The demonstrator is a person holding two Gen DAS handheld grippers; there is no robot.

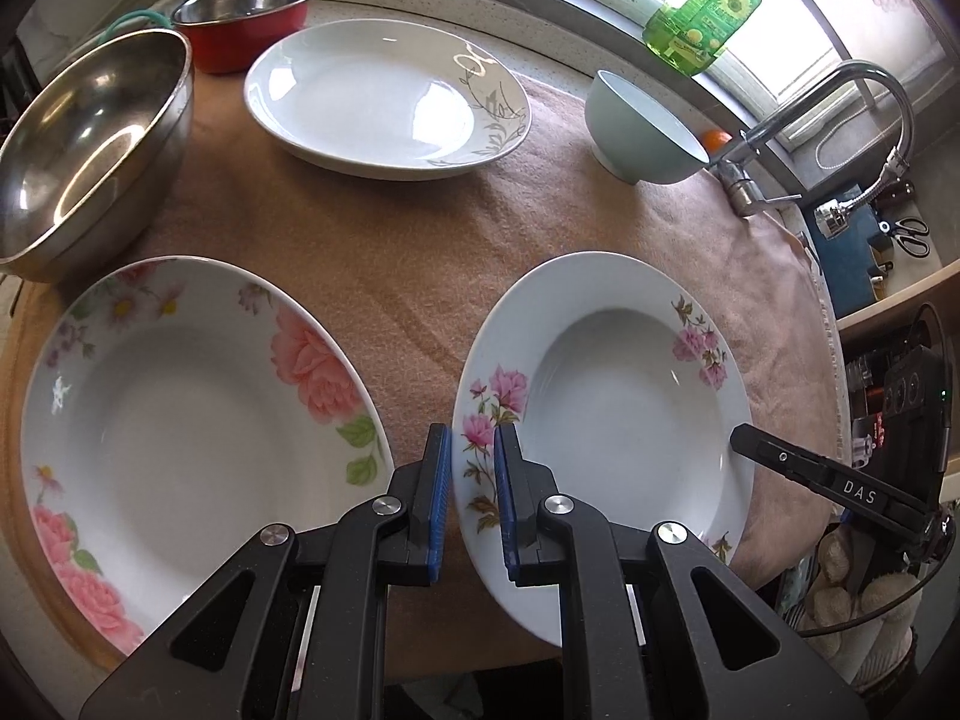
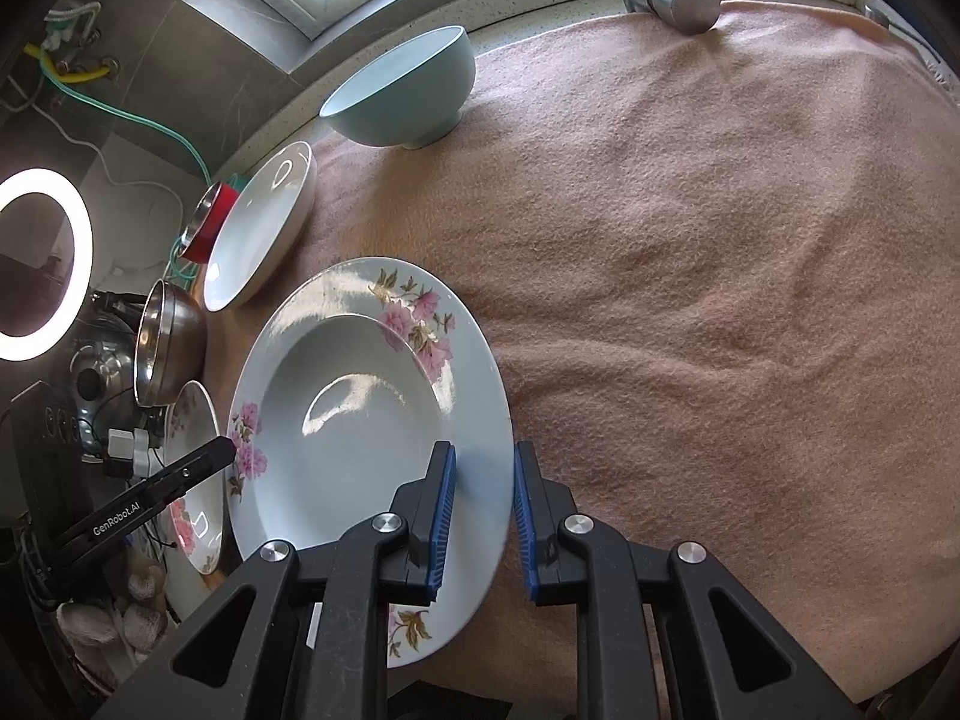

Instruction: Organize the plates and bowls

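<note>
Both tongs are on the same plate point(image 1: 606, 420), the pink-flowered one at the near right of the tabletop point(image 1: 390, 258), which is covered by a pink towel. Left tongs point(image 1: 473, 504) are clamped on its left rim, one blue pad above and one under the edge. Right tongs point(image 2: 485, 516) straddle the opposite rim with the jaws nearly together; it reads as a grip, though pad contact on the underside is hidden. The plate looks tilted, near edge up, probably partly lifted off the towel, can't confirm full clearance. Other pieces: a bigger rose plate point(image 1: 198, 420) just left of it, a grey-leaf plate point(image 1: 384, 96) at the back, a steel bowl point(image 1: 90, 150) back left, a red bowl point(image 1: 246, 18) behind that, a pale blue bowl point(image 1: 642, 126) back right near the tap point(image 1: 840, 120). Handling, my read: glazed ceramic, stiff, moderately heavy, slick under rubber pads and it'll chip or shatter if dropped. The rim is the only thin graspable part; two opposite rim grips, as here, stop it swinging. Keep it level, move both hands together, lower flat onto the rose plate if stacking. Main risk is the glaze slipping out of one pad.
</note>
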